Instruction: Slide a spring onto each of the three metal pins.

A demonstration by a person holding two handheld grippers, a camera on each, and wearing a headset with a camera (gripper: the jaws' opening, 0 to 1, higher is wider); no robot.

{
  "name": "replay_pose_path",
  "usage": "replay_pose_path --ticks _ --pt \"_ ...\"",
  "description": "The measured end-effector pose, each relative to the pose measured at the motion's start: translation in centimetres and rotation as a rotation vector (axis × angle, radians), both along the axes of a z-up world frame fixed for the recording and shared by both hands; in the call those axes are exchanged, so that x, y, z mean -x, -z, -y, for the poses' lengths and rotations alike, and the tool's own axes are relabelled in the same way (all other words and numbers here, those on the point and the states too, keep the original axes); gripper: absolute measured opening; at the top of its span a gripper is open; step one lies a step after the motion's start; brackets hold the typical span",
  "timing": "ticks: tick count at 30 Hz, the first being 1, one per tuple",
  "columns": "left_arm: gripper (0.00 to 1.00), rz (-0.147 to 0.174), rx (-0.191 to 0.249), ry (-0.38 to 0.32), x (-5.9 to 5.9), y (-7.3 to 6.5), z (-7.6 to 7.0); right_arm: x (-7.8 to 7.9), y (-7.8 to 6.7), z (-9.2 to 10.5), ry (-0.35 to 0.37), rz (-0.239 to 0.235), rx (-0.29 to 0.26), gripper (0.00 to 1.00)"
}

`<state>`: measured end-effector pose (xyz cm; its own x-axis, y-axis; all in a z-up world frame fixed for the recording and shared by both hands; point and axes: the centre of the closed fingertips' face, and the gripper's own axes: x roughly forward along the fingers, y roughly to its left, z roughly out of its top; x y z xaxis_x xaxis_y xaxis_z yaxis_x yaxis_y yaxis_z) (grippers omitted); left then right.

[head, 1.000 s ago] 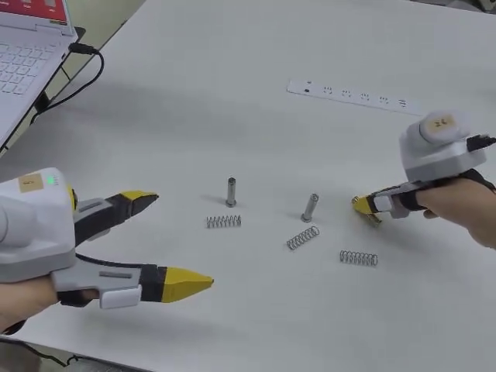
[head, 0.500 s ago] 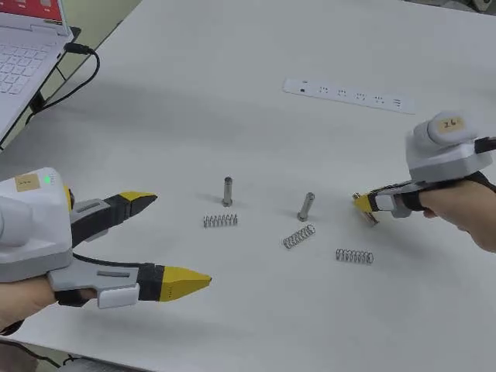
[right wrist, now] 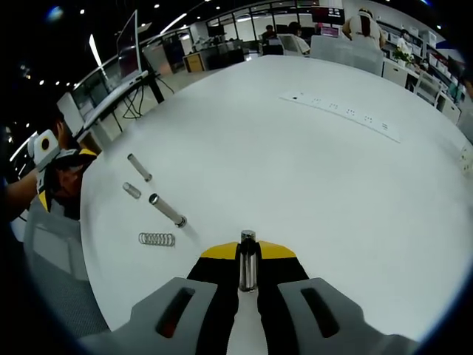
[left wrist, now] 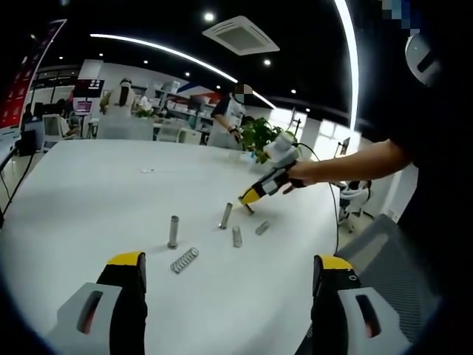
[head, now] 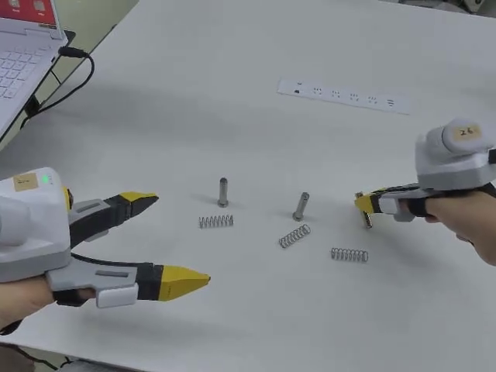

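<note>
Two metal pins stand upright on the white table, one at left [head: 223, 191] and one at right [head: 301, 206]. Three springs lie flat beside them: the left spring [head: 215, 222], the middle spring [head: 294, 235] and the right spring [head: 349, 254]. My right gripper [head: 364, 208] is shut on a third metal pin [right wrist: 247, 260], held between its yellow tips to the right of the standing pins. My left gripper [head: 167, 240] hovers wide open at the near left with nothing in it. In the left gripper view the pins [left wrist: 174, 231] and the nearest spring [left wrist: 185, 259] lie ahead of its jaws.
A white power strip [head: 345, 97] lies at the back of the table. A laptop [head: 23, 39] with a black cable [head: 77, 66] sits at the far left edge. People stand in the background of the left gripper view.
My right gripper, with the pin in it, has drifted slightly to the right, away from the standing pins. The left gripper stays open in place. The head camera has shifted a little.
</note>
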<state>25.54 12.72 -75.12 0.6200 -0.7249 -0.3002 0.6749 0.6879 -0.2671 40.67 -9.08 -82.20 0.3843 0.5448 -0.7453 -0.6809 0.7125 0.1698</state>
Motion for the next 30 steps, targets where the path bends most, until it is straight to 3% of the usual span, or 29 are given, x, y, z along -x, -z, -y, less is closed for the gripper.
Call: replay_pose_path --ticks 16,30 --pt "0.88 0.011 0.009 0.005 0.0 -0.6 0.0 0.4 -1.2 0.0 -0.014 0.055 -0.003 0.05" --pt "0.87 0.014 0.022 0.008 0.2 -0.9 0.1 0.2 -1.3 0.2 -0.032 0.087 0.024 0.05"
